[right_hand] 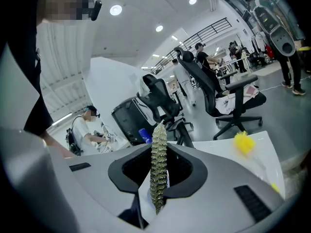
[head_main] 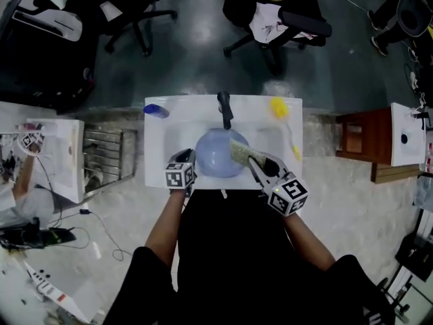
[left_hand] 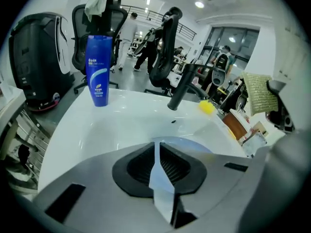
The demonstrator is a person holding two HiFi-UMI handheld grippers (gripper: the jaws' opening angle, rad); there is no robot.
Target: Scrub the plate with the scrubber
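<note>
A light blue plate [head_main: 216,156] lies in the white sink basin [head_main: 162,141]. At its left rim, my left gripper [head_main: 185,162] is shut on the plate; in the left gripper view the thin blue rim [left_hand: 156,171] runs between the closed jaws. My right gripper [head_main: 259,163] is shut on a green-yellow scrubber [head_main: 241,152], held over the plate's right side. The right gripper view shows the scrubber [right_hand: 158,154] edge-on and upright between the jaws. From the left gripper view the scrubber [left_hand: 260,94] hangs at the upper right, above the basin.
A black faucet [head_main: 224,108] stands at the back of the sink, over the plate's far edge. A blue bottle [head_main: 155,111] stands at the sink's back left corner and a yellow brush [head_main: 279,108] lies at the back right. Office chairs stand beyond the sink.
</note>
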